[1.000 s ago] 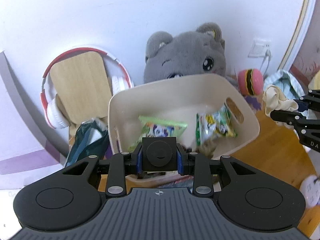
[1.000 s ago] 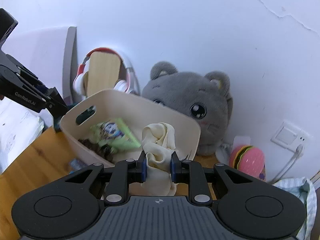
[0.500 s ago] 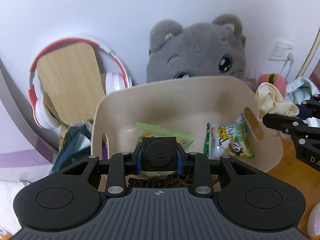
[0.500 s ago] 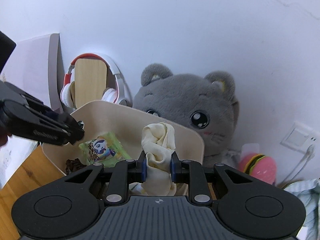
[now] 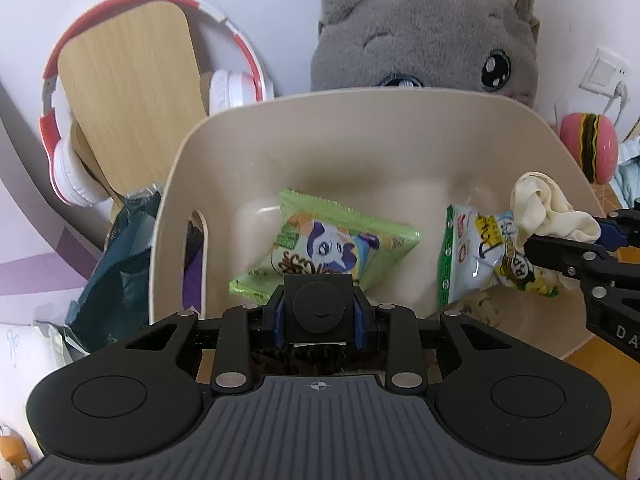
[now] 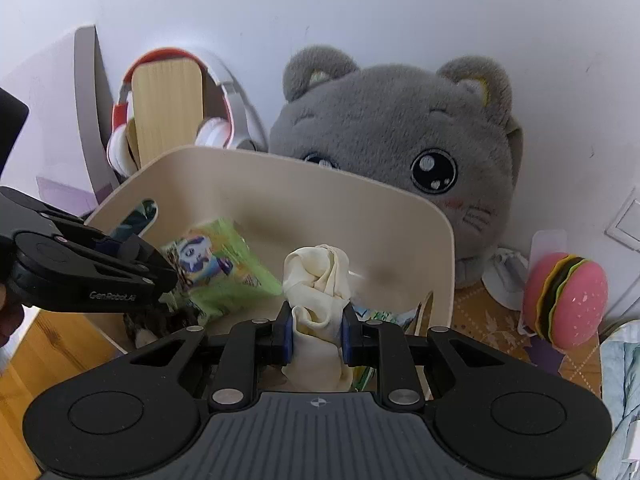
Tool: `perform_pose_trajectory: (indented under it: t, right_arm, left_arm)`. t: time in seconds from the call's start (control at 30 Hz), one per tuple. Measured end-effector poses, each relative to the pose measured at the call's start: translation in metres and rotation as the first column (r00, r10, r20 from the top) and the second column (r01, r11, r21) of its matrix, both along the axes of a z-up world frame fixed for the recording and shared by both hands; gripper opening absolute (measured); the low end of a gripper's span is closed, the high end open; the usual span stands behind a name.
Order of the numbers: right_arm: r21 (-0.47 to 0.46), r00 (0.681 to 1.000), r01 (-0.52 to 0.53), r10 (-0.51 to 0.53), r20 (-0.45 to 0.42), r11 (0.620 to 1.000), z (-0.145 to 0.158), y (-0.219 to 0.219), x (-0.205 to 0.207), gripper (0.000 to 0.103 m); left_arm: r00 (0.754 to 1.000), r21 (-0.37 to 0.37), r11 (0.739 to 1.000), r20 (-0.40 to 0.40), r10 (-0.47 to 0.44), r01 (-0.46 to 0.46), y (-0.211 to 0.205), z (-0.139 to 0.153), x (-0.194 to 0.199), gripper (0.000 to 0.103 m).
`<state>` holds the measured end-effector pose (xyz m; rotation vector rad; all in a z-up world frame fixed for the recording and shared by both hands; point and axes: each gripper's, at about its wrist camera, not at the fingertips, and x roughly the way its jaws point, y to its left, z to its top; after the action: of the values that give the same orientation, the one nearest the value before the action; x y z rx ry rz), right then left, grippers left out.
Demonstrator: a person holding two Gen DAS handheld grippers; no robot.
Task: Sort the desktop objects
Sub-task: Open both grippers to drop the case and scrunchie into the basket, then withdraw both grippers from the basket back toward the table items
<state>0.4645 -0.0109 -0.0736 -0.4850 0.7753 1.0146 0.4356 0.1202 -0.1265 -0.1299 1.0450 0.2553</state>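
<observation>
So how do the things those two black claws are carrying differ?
The left gripper is clamped on a small black cube with a round face, rigid and square-edged; the right gripper pinches a crumpled cream cloth, soft and bunched. The cube barely rises past its pads, while the cloth sticks up well above its pads. Both are held over the beige plastic bin, which already holds snack packets.

Bright, even light; soft shadows, strong fisheye bending at edges
</observation>
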Motion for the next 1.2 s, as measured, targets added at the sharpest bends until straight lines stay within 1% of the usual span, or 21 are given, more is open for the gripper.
perform_pose_trajectory:
  t: [0.13,0.2,0.27,0.3,0.33,0.37,0.4,0.43,0.5,0.53,0.6,0.63,0.67,0.8,0.9,1.07,1.2]
  right_arm:
    - [-0.026,1.000,0.004,-0.005,-0.022,1.000,-0.010,0.004,0.003,0.021]
    - [-0.038,0.999,0.013,-0.015,-0.037,0.999,-0.015,0.005,0.005,0.021]
    - [-0.047,0.998,0.026,-0.029,-0.054,0.999,-0.020,0.004,0.007,0.022]
    - [-0.049,0.997,0.034,-0.038,-0.063,0.998,-0.022,0.004,0.009,0.025]
    - [-0.050,0.997,0.040,-0.044,-0.070,0.998,-0.023,0.003,0.010,0.030]
    - [-0.051,0.996,0.046,-0.050,-0.075,0.998,-0.025,0.003,0.011,0.043]
    - [-0.051,0.996,0.053,-0.056,-0.074,0.997,-0.025,0.002,0.011,0.048]
    - [-0.048,0.996,0.056,-0.059,-0.071,0.997,-0.025,0.001,0.011,0.050]
    - [-0.046,0.996,0.058,-0.061,-0.066,0.997,-0.024,-0.001,0.010,0.069]
    - [-0.044,0.996,0.061,-0.064,-0.066,0.997,-0.022,-0.001,0.010,0.072]
    - [-0.032,0.995,0.064,-0.066,-0.074,0.997,-0.019,-0.003,0.011,0.086]
    - [-0.021,0.995,0.060,-0.062,-0.079,0.998,-0.017,-0.004,0.011,0.090]
    - [-0.011,0.995,0.056,-0.056,-0.082,0.998,-0.015,-0.005,0.011,0.103]
    - [0.021,0.995,0.031,-0.029,-0.091,0.999,-0.007,-0.011,0.006,0.103]
    - [0.029,0.996,0.037,-0.034,-0.084,0.999,-0.002,-0.016,0.002,0.103]
    - [0.060,0.995,0.049,-0.044,-0.086,0.997,0.006,-0.027,-0.001,0.103]
    - [0.083,0.995,0.053,-0.045,-0.088,0.995,0.009,-0.040,-0.004,0.103]
  left_arm:
    - [1.000,0.005,1.000,-0.022,-0.003,0.003,-0.003,-0.009,0.001,0.032]
    - [1.000,0.006,1.000,-0.023,0.006,-0.006,-0.002,-0.011,0.001,0.034]
    - [1.000,0.001,1.000,-0.024,0.014,-0.014,-0.001,-0.012,0.001,0.045]
    - [1.000,-0.001,1.000,-0.024,0.017,-0.017,-0.001,-0.012,0.001,0.048]
    - [1.000,0.001,1.000,-0.022,0.021,-0.021,-0.001,-0.012,0.000,0.054]
    - [1.000,0.005,1.000,-0.018,0.023,-0.023,-0.001,-0.011,-0.001,0.060]
    - [1.000,0.005,1.000,-0.012,0.026,-0.026,0.000,-0.010,-0.001,0.061]
    - [1.000,-0.002,1.000,-0.004,0.027,-0.027,0.000,-0.008,-0.002,0.062]
    - [0.999,-0.028,0.999,0.009,0.032,-0.031,0.002,-0.006,-0.004,0.063]
    - [0.999,-0.035,0.999,0.012,0.034,-0.034,0.002,-0.005,-0.005,0.064]
    - [0.999,-0.030,0.999,0.018,0.034,-0.034,0.003,-0.002,-0.007,0.065]
    - [0.999,-0.028,0.999,0.022,0.030,-0.029,0.002,-0.001,-0.009,0.066]
    - [0.999,-0.026,0.999,0.027,0.022,-0.021,0.002,0.001,-0.011,0.067]
    - [0.999,-0.028,0.999,0.045,0.020,-0.019,0.005,0.007,-0.021,0.067]
    - [0.998,-0.032,0.999,0.061,0.027,-0.025,0.007,0.013,-0.029,0.067]
    - [0.997,-0.013,1.000,0.081,0.017,-0.016,0.007,0.024,-0.042,0.068]
    - [0.995,-0.021,1.000,0.098,0.025,-0.023,0.006,0.031,-0.059,0.070]
